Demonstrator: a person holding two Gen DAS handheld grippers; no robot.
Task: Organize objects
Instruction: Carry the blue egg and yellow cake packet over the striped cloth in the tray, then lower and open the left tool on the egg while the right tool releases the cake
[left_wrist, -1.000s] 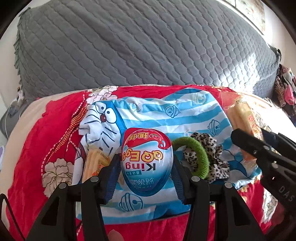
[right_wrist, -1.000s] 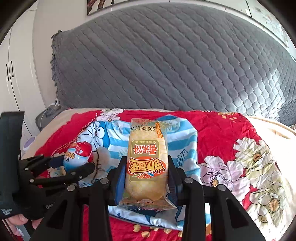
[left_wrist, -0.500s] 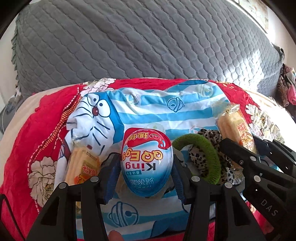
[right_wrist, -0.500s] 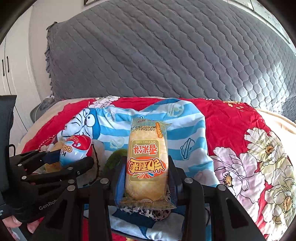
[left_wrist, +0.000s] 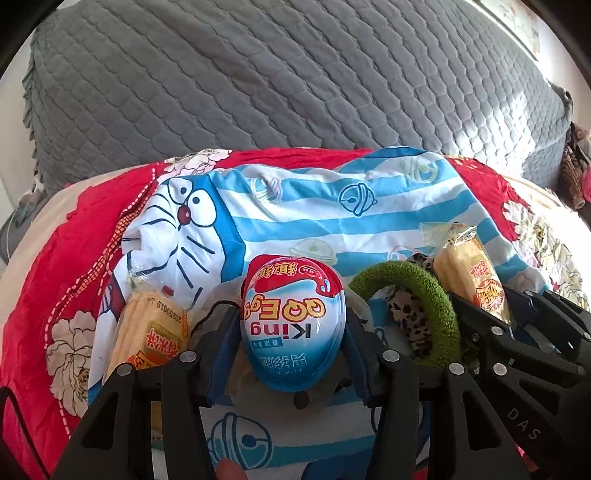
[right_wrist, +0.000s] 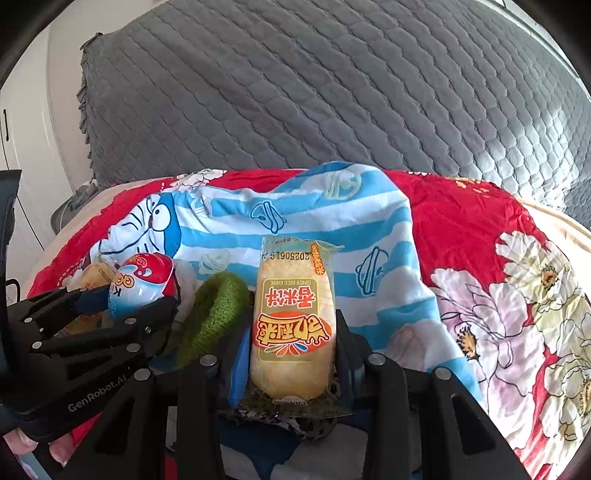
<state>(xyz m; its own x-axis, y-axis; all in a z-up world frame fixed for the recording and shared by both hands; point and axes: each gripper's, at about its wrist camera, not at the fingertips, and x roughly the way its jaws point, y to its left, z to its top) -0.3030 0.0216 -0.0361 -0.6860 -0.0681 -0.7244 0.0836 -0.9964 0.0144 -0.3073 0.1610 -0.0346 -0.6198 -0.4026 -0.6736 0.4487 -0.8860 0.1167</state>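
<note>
Both grippers have dropped toward the striped cloth (left_wrist: 332, 218); my left gripper (left_wrist: 291, 332) clamps the toy egg (left_wrist: 293, 321), right gripper (right_wrist: 291, 347) the rice cake (right_wrist: 293, 321). Crowded landing beside the green hair tie (left_wrist: 424, 295) risks collisions.

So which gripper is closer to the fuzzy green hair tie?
Too close to call. The green hair tie lies between them: right gripper beside it with a rice cake, left gripper beside it, holding the egg.

Right tongs (right_wrist: 291, 354) clamp rice cake packet (right_wrist: 293, 321).
</note>
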